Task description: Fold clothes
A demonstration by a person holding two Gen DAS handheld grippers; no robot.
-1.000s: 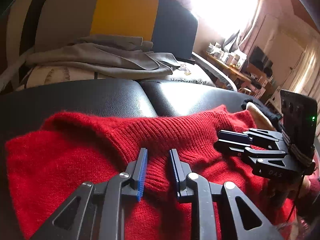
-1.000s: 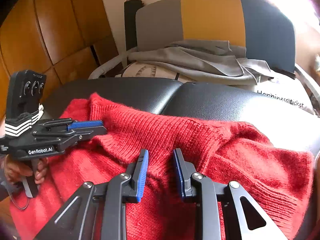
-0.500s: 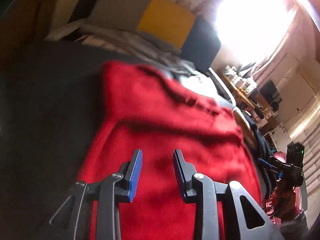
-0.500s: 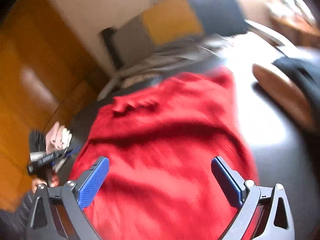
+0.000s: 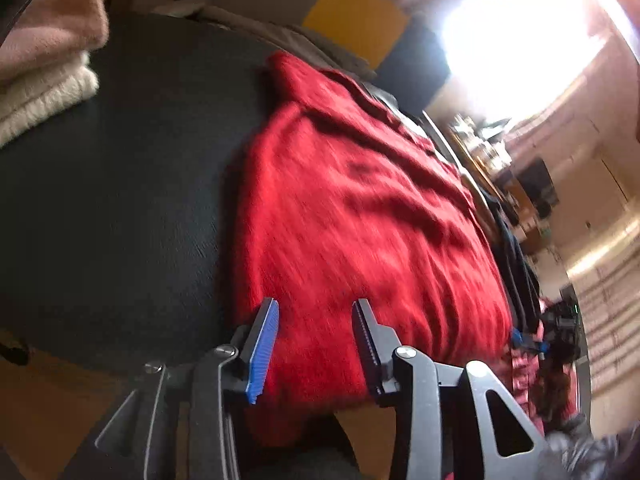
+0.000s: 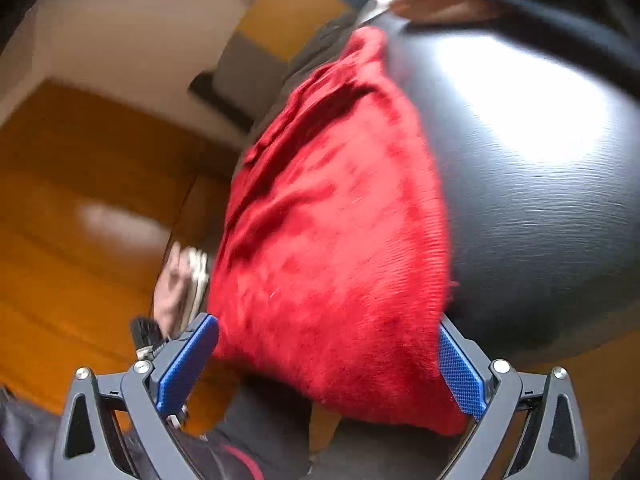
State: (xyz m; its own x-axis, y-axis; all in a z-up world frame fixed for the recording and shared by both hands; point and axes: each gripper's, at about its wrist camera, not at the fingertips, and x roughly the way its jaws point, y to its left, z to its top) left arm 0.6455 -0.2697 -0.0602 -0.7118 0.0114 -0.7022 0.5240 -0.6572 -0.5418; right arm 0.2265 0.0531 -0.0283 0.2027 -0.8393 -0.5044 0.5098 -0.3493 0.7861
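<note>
A red knit sweater (image 5: 360,220) lies spread on a black leather seat (image 5: 120,184); its near edge hangs over the seat's front. It also shows in the right wrist view (image 6: 340,240). My left gripper (image 5: 316,344) is open with a medium gap and hovers over the sweater's near left edge, holding nothing. My right gripper (image 6: 328,364) is wide open, its blue pads on either side of the sweater's near hanging edge, not closed on it. The right gripper appears small at the far right of the left wrist view (image 5: 556,332).
Folded pink and white knitwear (image 5: 44,56) is stacked on the seat's far left. A grey garment (image 5: 280,36) lies before a grey, yellow and navy chair back (image 5: 352,16). A wooden floor (image 6: 80,208) lies left of the seat. Dark clothing (image 5: 516,248) lies along the right side.
Both grippers have pulled back from the sweater's middle to its near edge and swung outward. The right gripper opened from narrow to wide. The left gripper's gap widened slightly.
</note>
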